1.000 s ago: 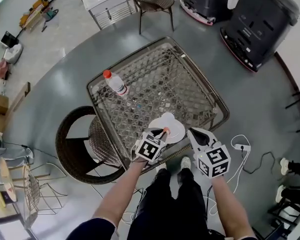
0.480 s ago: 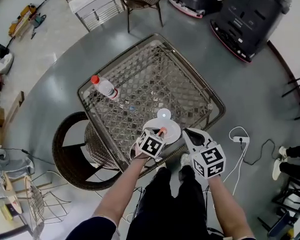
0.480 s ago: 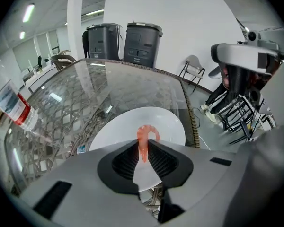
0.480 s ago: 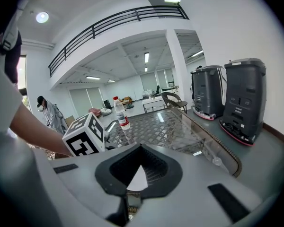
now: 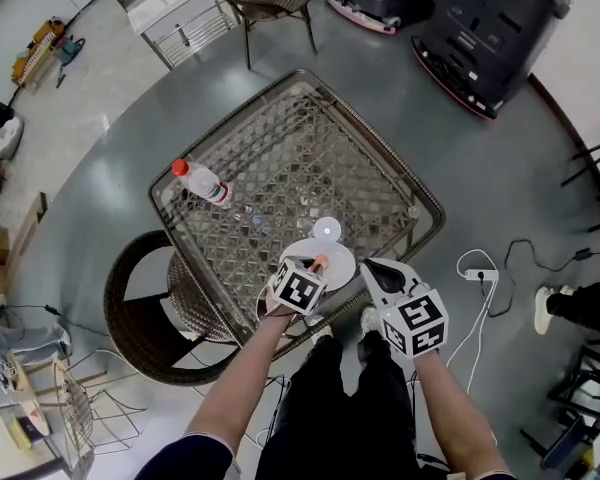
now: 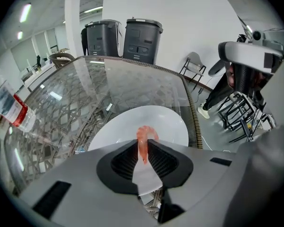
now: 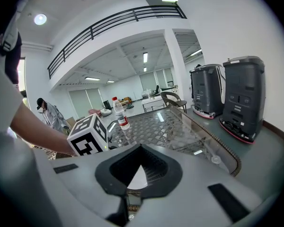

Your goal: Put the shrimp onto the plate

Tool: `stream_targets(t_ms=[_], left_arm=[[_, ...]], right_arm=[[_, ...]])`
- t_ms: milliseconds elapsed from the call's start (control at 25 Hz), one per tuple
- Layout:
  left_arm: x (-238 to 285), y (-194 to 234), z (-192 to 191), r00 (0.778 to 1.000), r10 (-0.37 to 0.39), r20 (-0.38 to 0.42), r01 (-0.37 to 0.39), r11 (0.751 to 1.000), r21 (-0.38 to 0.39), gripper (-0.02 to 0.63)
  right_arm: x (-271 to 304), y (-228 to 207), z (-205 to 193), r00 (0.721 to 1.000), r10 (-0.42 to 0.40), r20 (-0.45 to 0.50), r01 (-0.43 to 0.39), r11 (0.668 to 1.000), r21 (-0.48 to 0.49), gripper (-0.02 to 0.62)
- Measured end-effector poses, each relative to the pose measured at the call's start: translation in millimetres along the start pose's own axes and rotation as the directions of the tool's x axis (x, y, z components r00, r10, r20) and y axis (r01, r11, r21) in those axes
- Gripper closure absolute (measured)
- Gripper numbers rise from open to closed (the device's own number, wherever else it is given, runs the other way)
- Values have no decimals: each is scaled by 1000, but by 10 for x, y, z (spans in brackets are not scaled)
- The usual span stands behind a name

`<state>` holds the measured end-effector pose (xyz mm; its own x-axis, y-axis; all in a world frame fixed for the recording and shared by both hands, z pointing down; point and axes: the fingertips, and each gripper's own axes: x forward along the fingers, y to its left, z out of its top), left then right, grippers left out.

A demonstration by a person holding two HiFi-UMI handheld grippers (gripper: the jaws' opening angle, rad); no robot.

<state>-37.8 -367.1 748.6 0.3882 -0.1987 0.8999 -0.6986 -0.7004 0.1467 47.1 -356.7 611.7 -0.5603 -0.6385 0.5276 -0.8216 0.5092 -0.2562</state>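
Looking down from the head view, a glass-topped wicker bench [image 5: 380, 158] stands turned like a diamond. A white plate [image 5: 342, 260] lies by its near edge, close to the corner nearest the person. A plastic water bottle [image 5: 202, 181] stands at the left corner, well apart.

The left claw [image 5: 317, 267] is closed tightly on a pink shrimp [image 5: 321, 262] and hangs over the plate's near rim. In the left gripper view the shrimp [image 6: 143, 137] is pinched between the claw's [image 6: 143, 149] dark pads. Its long axis runs along the jaws, and its curled end pokes out ahead of the tips. The plate [image 6: 168, 122] spreads directly ahead of and beneath that curled end, so the drop looks to be straight down. Whether the shrimp touches the plate or hangs just above it is hard to tell.

The right claw [image 5: 372, 271] waits just beside the plate's right side, at the bench's edge. In its own view the right claw [image 7: 140, 159] is closed, with nothing between its jaws.
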Motion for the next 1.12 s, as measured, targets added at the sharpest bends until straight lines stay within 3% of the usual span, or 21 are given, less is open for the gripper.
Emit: stream_targets(t_ms=[240,760,960,1120], left_arm=[[-7,-6,-65,1000,-6,-9,5,998,-55,546],[-697,27,117,984,71,164,-46,987,-153,548],[-1184,-57,282,947,115,300,-67,984,-166,549],[-1652,-177,485,884,136,447,-50,979,-199,575]], right_arm=[[-34,4,32,1000,10,2,-10,1000,-6,591],[-219,-25,437,996,41,73,-37,998,-52,591],[-273,93,771,988,90,122,-77,992,-104,591],[-326,287,1024,978,144,154,-121,981,-150,591]])
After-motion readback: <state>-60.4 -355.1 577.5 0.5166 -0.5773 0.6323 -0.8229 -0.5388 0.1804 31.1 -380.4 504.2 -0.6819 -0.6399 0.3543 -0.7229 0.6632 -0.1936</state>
